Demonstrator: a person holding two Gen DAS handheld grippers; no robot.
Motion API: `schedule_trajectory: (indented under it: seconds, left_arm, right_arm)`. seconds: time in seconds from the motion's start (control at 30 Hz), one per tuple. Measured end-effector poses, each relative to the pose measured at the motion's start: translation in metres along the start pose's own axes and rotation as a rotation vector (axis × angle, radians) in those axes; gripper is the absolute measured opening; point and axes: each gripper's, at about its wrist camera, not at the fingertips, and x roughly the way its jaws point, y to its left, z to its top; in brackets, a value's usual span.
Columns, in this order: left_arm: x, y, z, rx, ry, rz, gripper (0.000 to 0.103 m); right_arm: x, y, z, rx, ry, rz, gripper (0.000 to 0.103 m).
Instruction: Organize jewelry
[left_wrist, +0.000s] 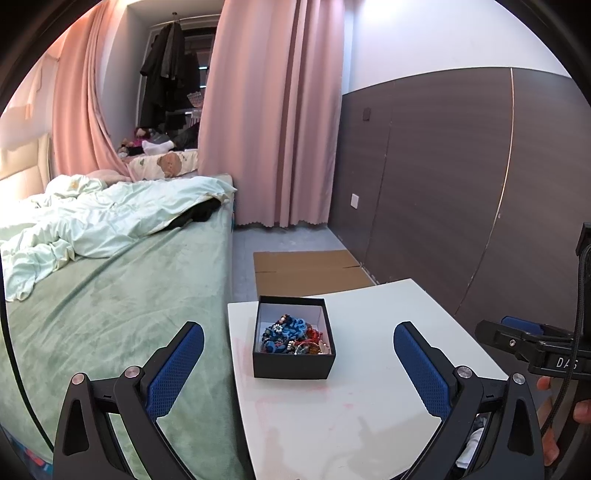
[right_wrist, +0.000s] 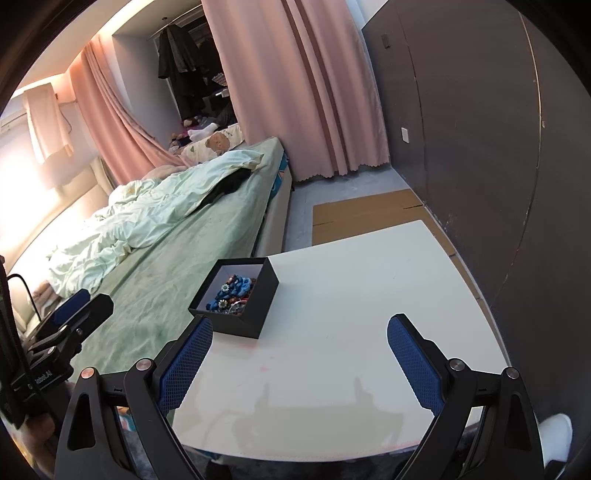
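Black box (left_wrist: 294, 345) sits on white table (left_wrist: 369, 406), near edge next to bed (left_wrist: 110, 295); jewelry (left_wrist: 291, 334) heaped inside (beads, blue pcs, tangled). Left gripper (left_wrist: 298, 352) wide open, nothing held, box between its fingers in view. Right gripper (right_wrist: 300, 345) also wide open, empty, over bare tabletop beside box.

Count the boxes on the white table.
1. The black box, open and holding mixed jewelry, sits near the table edge beside the bed. A flattened cardboard sheet lies on the floor beyond.
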Motion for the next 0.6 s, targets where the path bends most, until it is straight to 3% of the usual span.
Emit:
schedule_trajectory:
  seconds: [0.6]
  left_arm:
    - [0.0011, 0.0045, -0.0014, -0.008, 0.002, 0.000, 0.103]
  right_arm:
    - [0.0009, 0.0000, -0.0030, -0.014, -0.001, -0.005, 0.096]
